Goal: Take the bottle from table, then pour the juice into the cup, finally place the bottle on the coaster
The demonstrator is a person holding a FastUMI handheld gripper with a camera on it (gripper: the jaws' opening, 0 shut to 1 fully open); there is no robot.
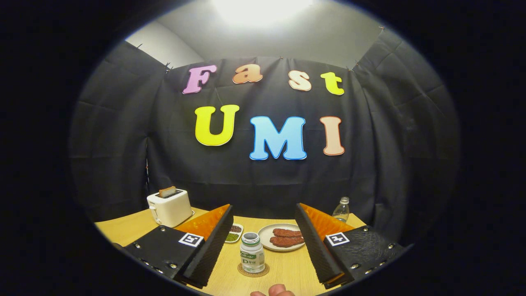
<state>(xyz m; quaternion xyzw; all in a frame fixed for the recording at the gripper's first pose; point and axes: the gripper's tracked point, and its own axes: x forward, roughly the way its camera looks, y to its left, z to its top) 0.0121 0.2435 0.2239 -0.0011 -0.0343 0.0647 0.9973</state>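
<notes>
Spread wide, the gripper [263, 263] holds nothing — its fingers flank the bottle [252, 257] without touching it. That bottle stands upright on a round coaster [253, 271] on the wooden bench [287, 267], between the fingers. Fingertips of a hand [274, 291] show nearest of all. Beyond the bottle lie a plate [283, 237] with reddish food and a small two-part dish [234, 233]. Farther back — a white toaster [169, 206] and a clear plastic bottle [341, 209].

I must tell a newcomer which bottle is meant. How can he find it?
On the light wooden table, between the open jaws, stands a small white plastic bottle on a round brown coaster. The clear bottle stands far behind.
</notes>
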